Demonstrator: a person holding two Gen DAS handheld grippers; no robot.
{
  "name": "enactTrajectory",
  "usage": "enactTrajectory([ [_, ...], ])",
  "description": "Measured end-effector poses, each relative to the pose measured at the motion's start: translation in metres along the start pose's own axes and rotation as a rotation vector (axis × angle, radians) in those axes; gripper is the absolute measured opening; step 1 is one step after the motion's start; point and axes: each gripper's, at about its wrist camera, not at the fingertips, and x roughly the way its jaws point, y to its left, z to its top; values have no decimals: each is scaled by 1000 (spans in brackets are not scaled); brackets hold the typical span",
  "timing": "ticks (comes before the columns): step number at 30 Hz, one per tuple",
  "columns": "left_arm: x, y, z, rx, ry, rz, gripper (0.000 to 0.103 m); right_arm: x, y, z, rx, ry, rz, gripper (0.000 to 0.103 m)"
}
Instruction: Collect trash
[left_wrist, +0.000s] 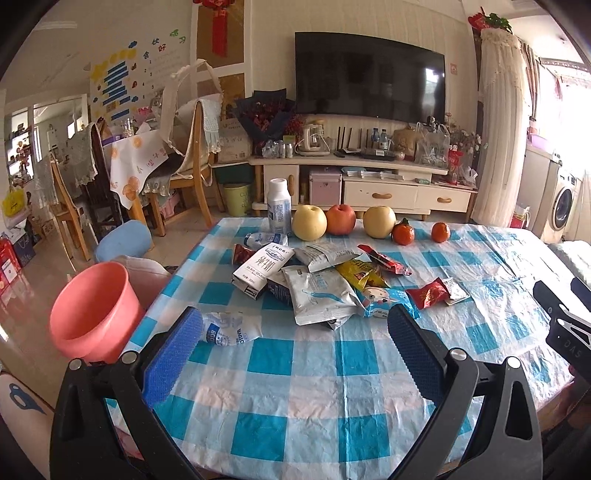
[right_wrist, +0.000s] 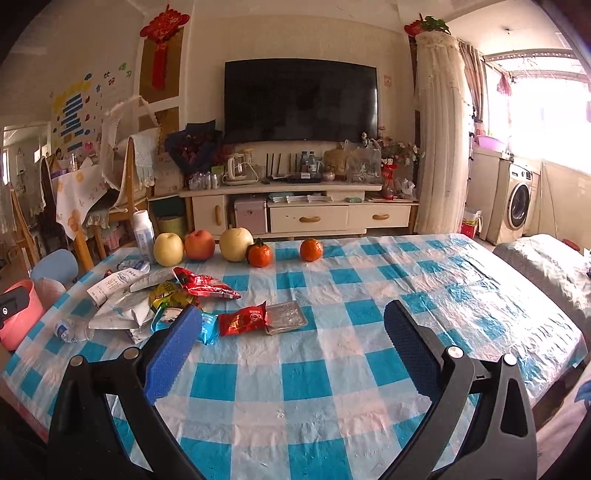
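A blue-checked table (left_wrist: 295, 369) fills the lower frame, a pink bin (left_wrist: 92, 310) half cut behind its left edge, overlapping wrappers (left_wrist: 321, 291) heaped at centre with labels unreadable, and left gripper (left_wrist: 295, 325) and right gripper (right_wrist: 293, 321) both spread, empty.

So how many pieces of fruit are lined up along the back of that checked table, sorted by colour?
Pale yellow round pears: 2
Red apple: 1
Small orange tangerines: 2
Total: 5
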Motion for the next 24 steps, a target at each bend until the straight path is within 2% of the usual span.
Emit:
enactTrajectory([
  [10, -23, 15, 1, -35, -35, 12, 99, -28, -7, -5, 17, -63, -14, 100],
  [24, -29, 25, 1, -59, -47, 18, 99, -32, -7, -6, -1, -79, -35, 100],
])
